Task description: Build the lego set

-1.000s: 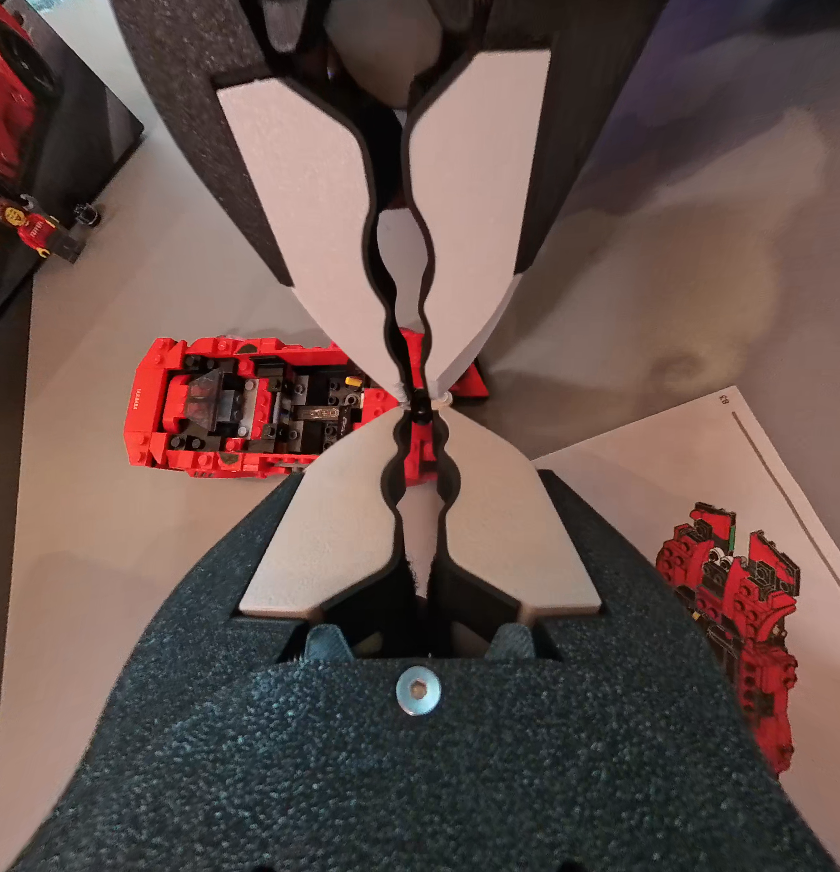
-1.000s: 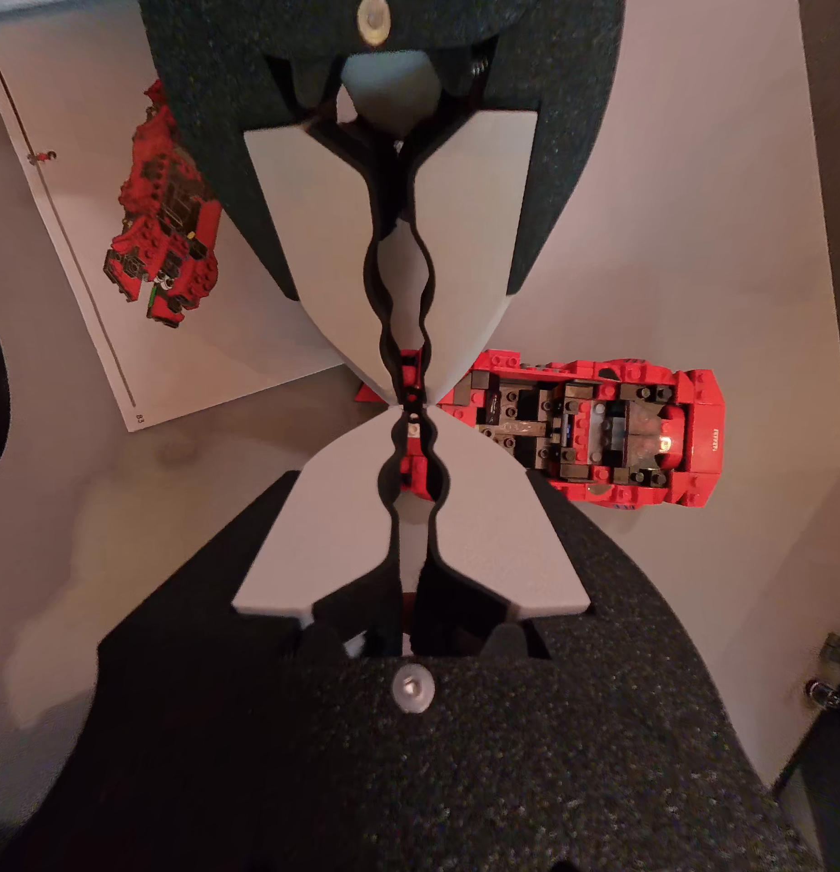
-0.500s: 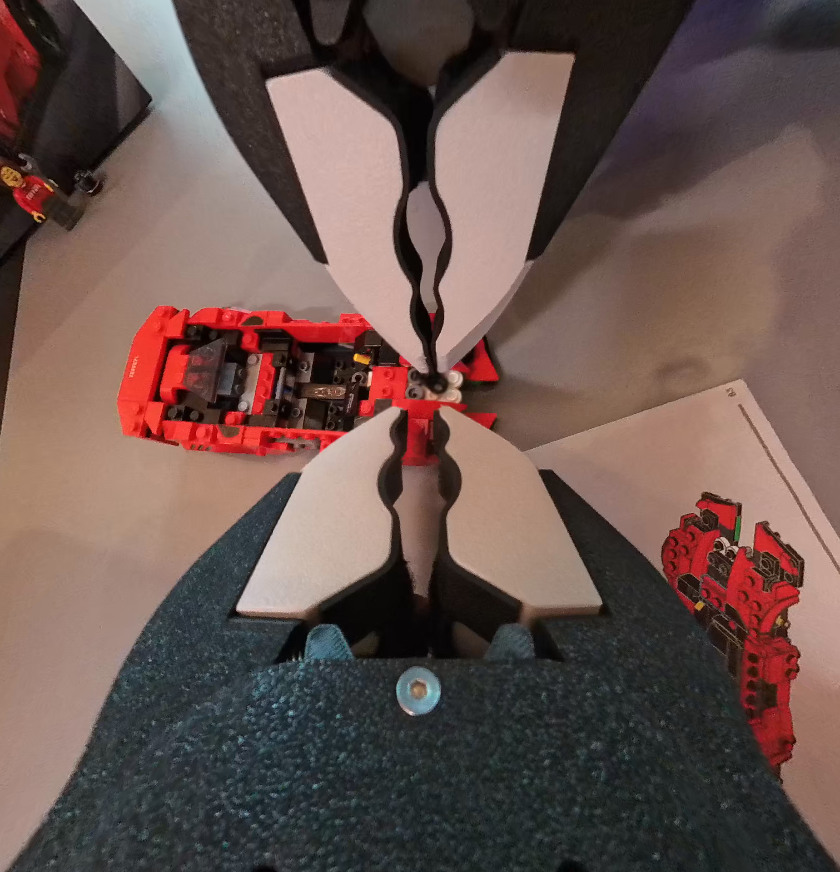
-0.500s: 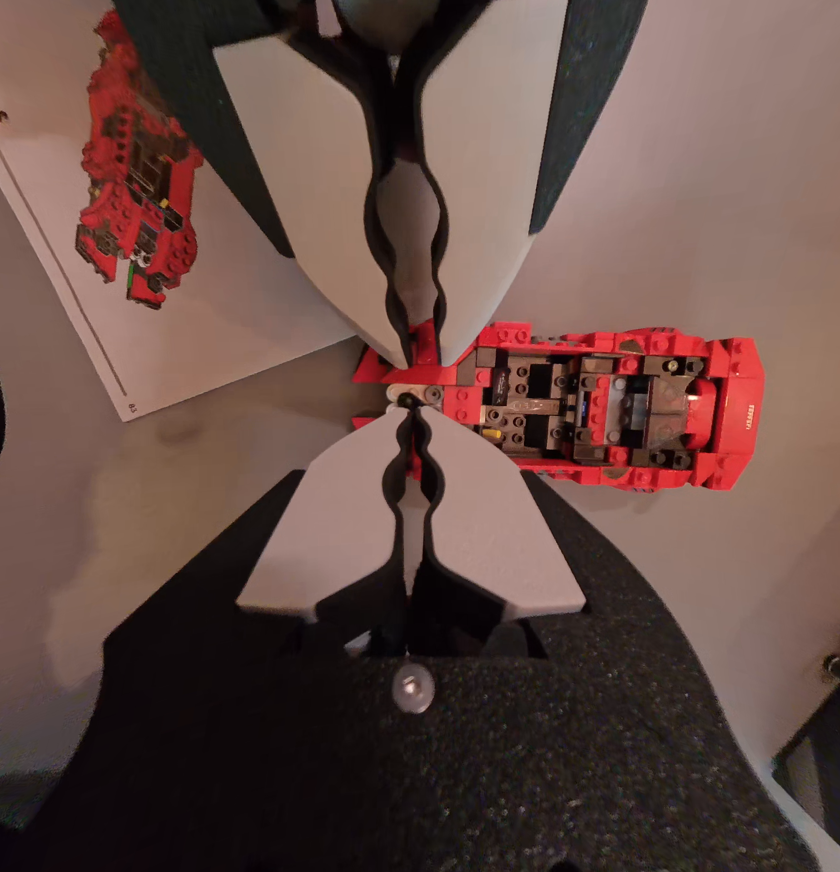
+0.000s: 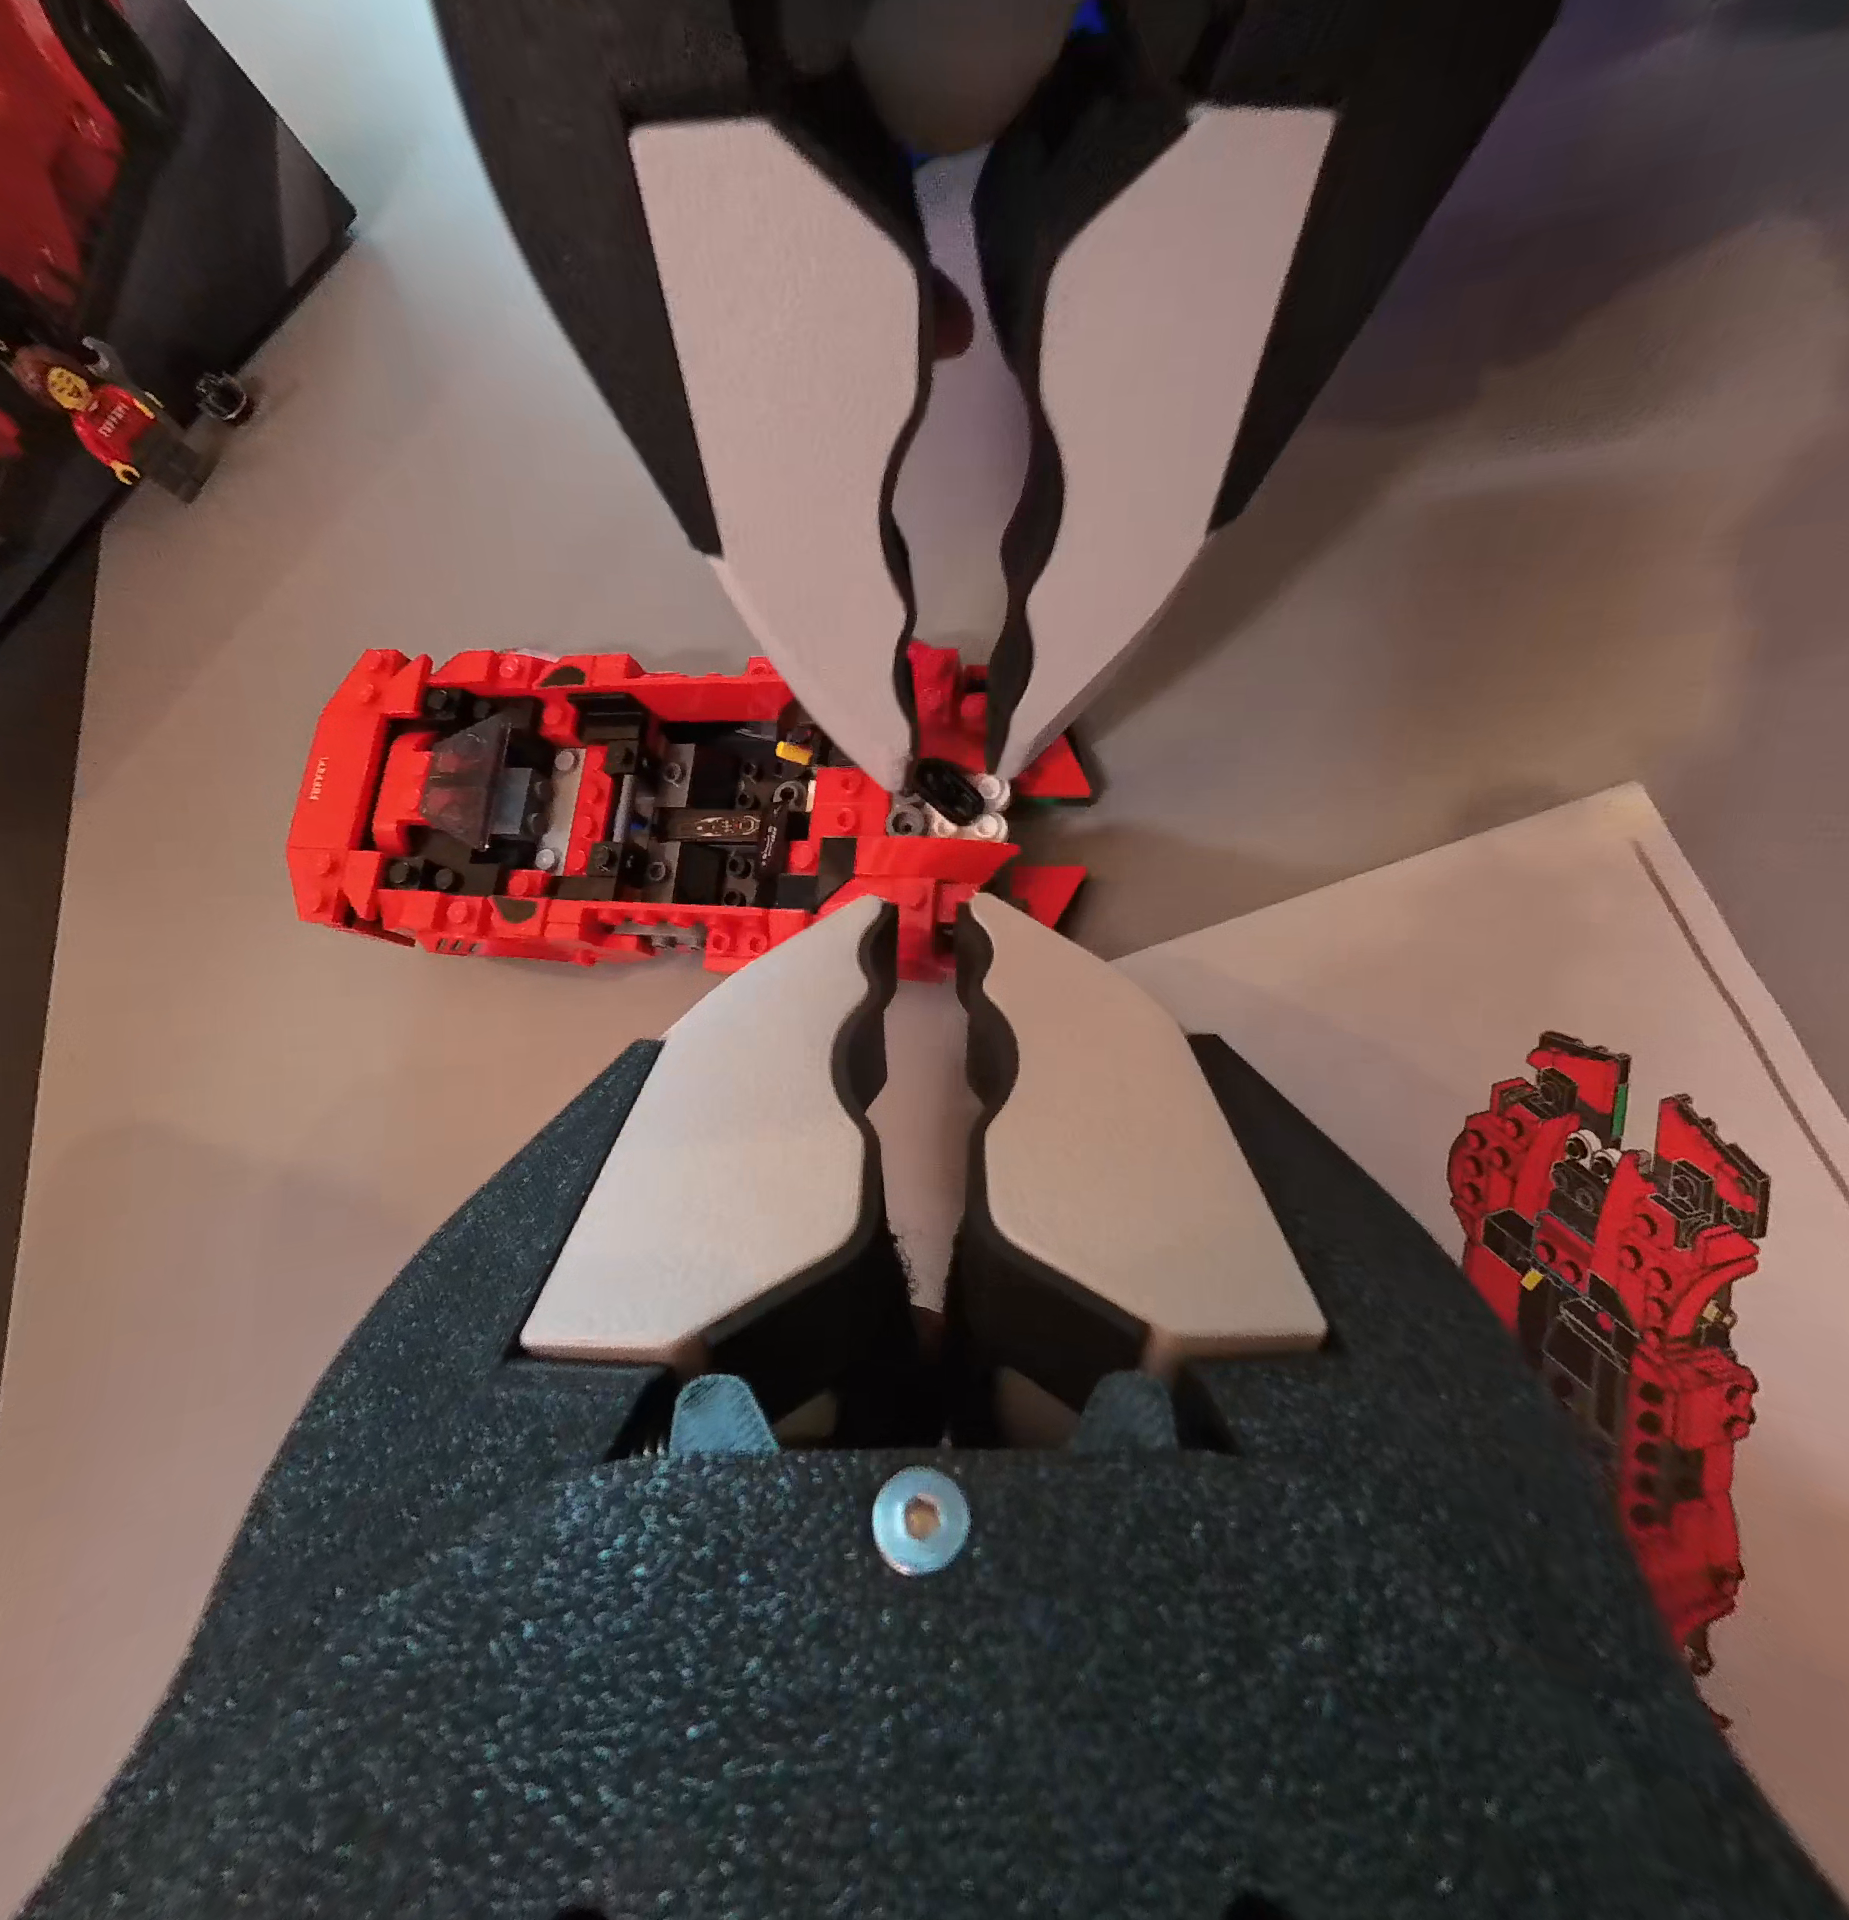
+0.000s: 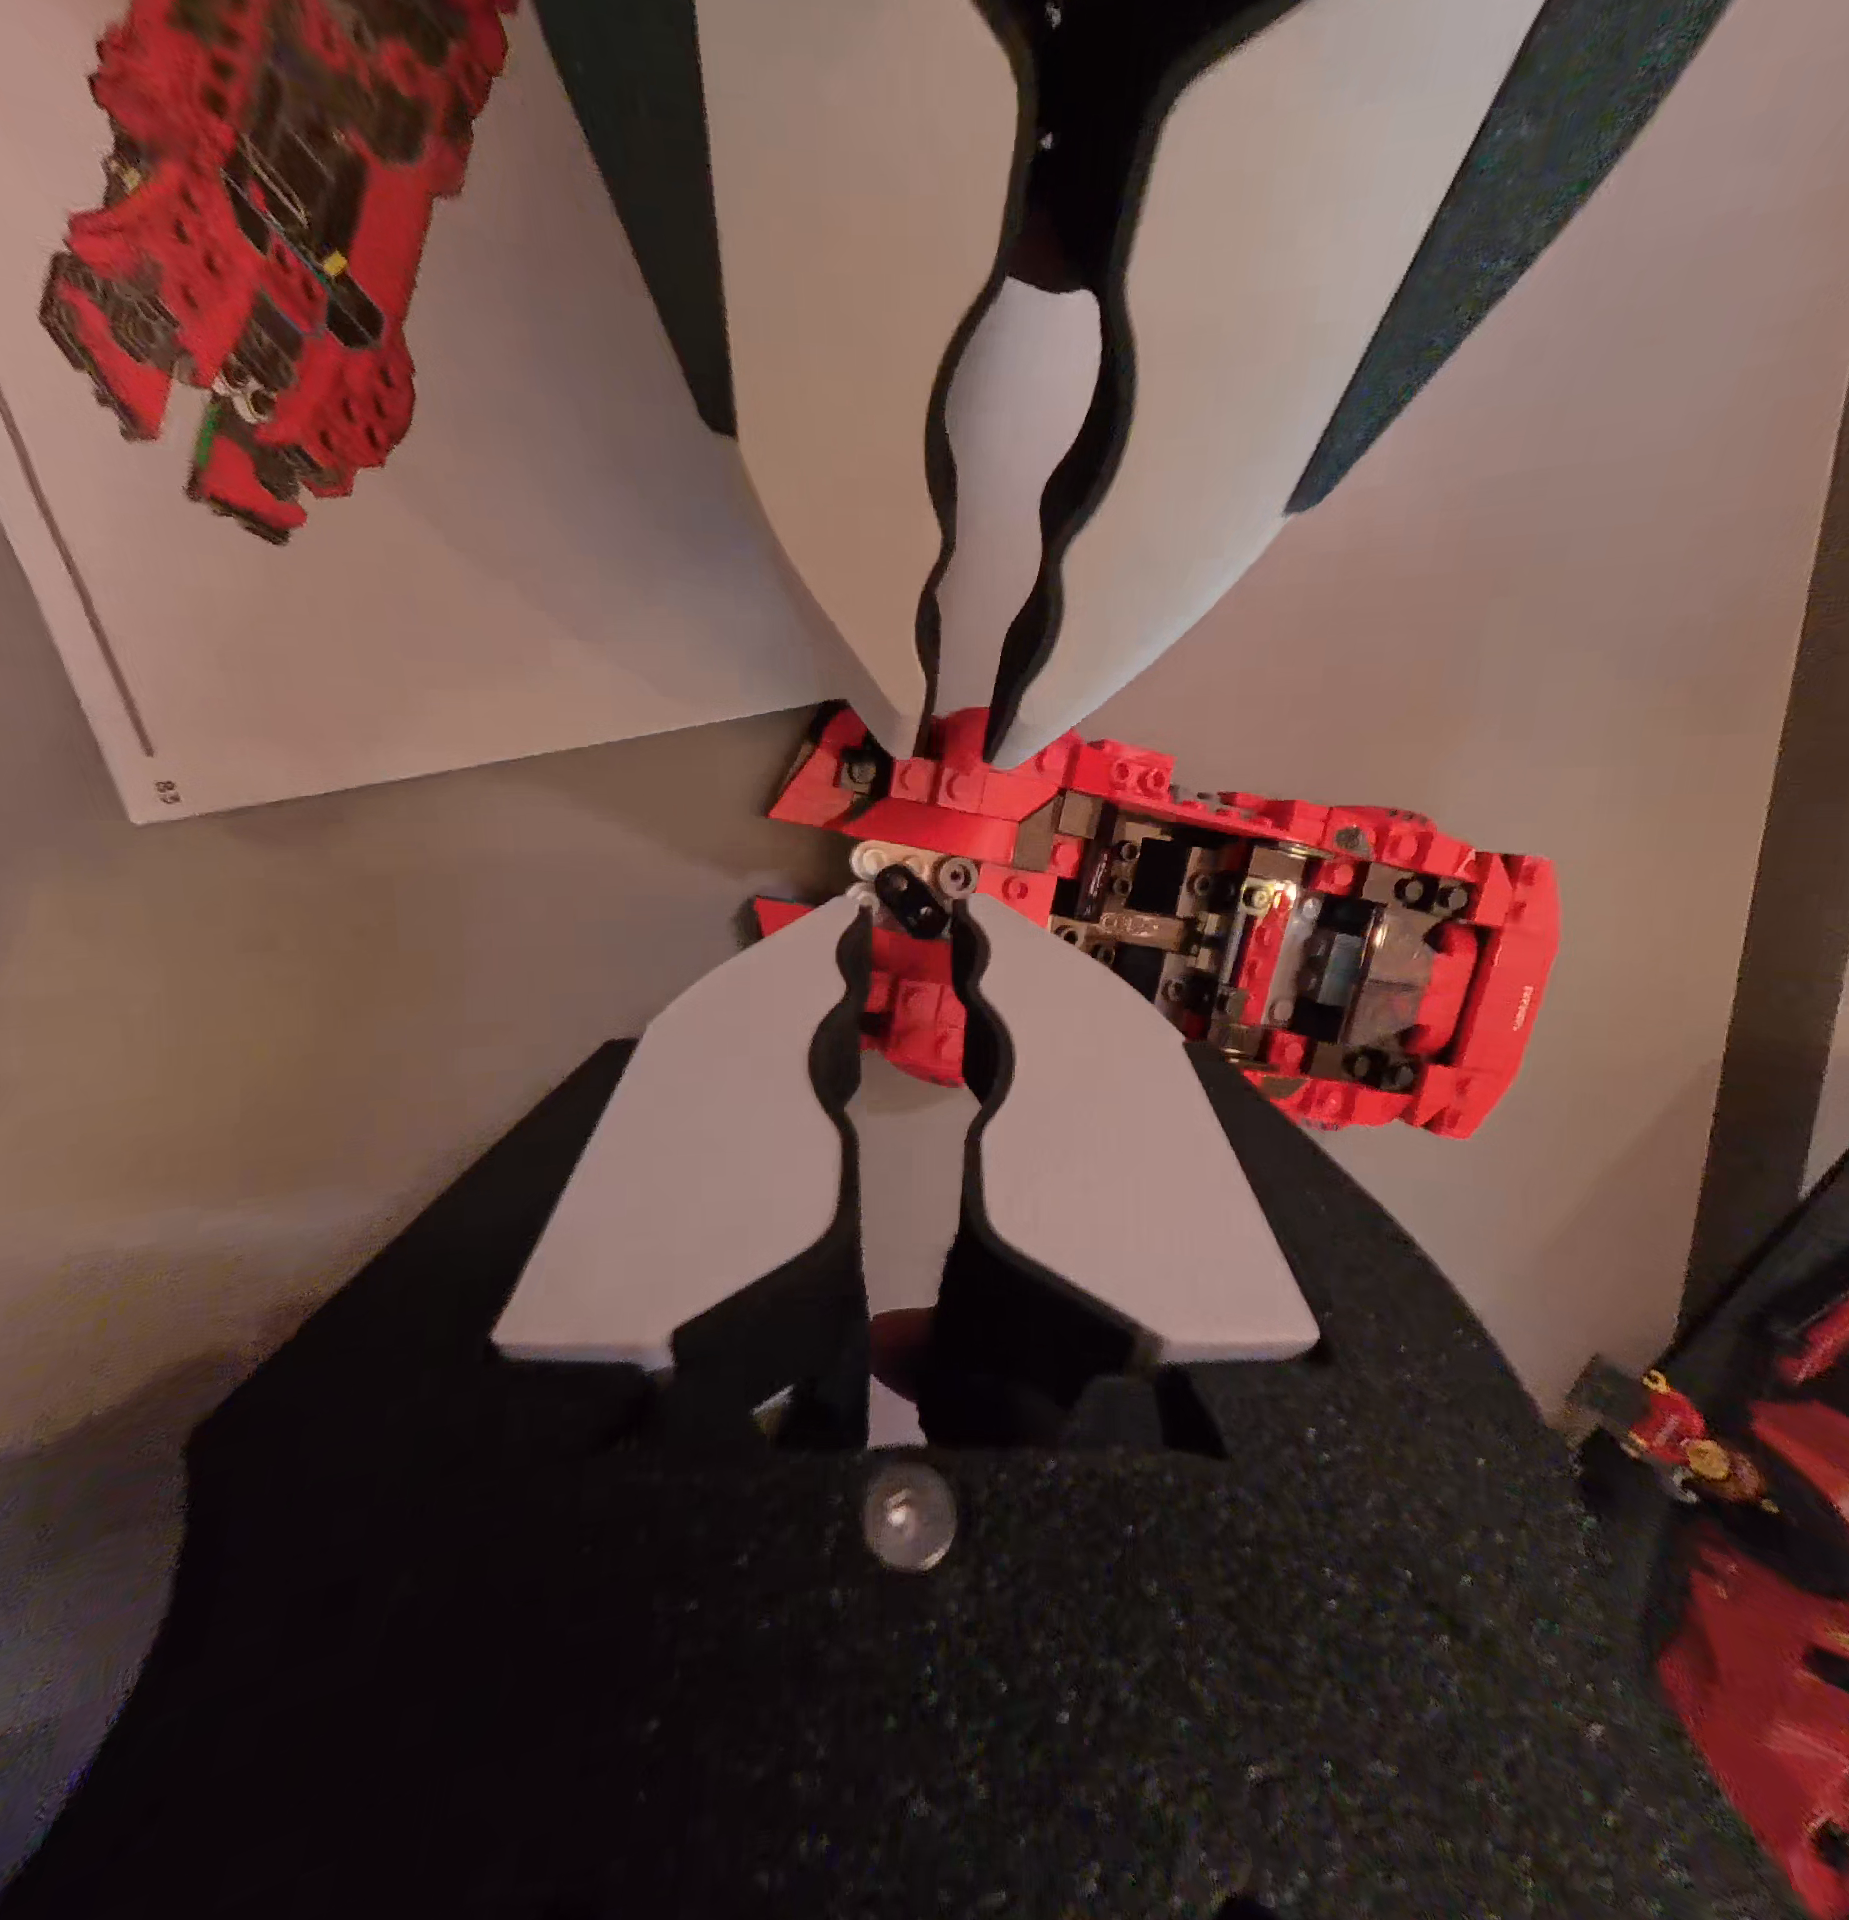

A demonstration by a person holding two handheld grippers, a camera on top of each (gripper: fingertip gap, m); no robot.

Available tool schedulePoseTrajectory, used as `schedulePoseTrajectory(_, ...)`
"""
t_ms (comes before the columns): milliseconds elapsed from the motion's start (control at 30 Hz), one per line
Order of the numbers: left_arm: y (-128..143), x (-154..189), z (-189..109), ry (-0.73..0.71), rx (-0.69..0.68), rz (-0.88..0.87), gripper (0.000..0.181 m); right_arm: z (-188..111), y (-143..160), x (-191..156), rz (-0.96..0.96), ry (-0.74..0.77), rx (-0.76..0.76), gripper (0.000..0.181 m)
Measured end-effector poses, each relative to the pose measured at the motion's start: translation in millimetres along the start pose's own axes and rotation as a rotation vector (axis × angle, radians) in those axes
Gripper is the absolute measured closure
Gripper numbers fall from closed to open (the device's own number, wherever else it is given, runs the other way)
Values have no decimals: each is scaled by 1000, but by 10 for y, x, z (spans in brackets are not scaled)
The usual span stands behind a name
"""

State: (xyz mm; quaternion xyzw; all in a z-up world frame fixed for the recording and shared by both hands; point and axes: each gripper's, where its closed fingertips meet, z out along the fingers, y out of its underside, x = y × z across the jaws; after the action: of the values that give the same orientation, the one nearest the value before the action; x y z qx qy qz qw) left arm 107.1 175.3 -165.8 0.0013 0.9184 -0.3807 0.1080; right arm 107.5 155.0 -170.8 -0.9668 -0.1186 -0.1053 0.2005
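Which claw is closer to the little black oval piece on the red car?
Right. The right claw is at the black oval piece; the left claw sits at the side edge of the red car, farther off.

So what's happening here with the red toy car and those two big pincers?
A person is building a red brick car on a table with two handheld grippers. The left gripper and the right gripper face each other over the car's nose, both slightly open and holding nothing. A small black piece sits on the nose between them. An instruction page lies beside the car, and a minifigure stands farther off.
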Motion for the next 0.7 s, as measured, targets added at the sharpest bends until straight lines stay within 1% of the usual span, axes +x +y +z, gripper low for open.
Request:
schedulePoseTrajectory(133,29,30,-20,6,-3,8,171,38,13,4,-22,-38,-25,166)
schedulePoseTrajectory(200,28,41,-31,12,7,5,171,44,10,-1,-34,-51,-32,170)
schedulePoseTrajectory(267,24,43,-43,15,18,-4,170,46,12,-3,-35,-63,-35,171)
schedulePoseTrajectory(400,-32,20,-79,12,71,-84,167,17,-19,26,-7,-51,14,172)
schedulePoseTrajectory(467,-70,-9,-107,18,111,-204,166,-43,-53,82,-3,7,52,172)
schedulePoseTrajectory(533,-119,-33,-142,56,169,-388,165,-156,-146,161,-39,115,120,172)
schedulePoseTrajectory(567,-170,-21,-169,108,214,-487,162,-231,-209,210,-64,187,160,172)
schedulePoseTrajectory(600,-252,16,-213,189,275,-579,160,-311,-270,259,-94,263,196,172)
schedulePoseTrajectory(667,-429,26,-338,341,412,-756,160,-469,-381,318,-187,413,251,172)
schedulePoseTrajectory(700,-504,13,-409,411,477,-827,160,-532,-424,322,-224,464,270,172)
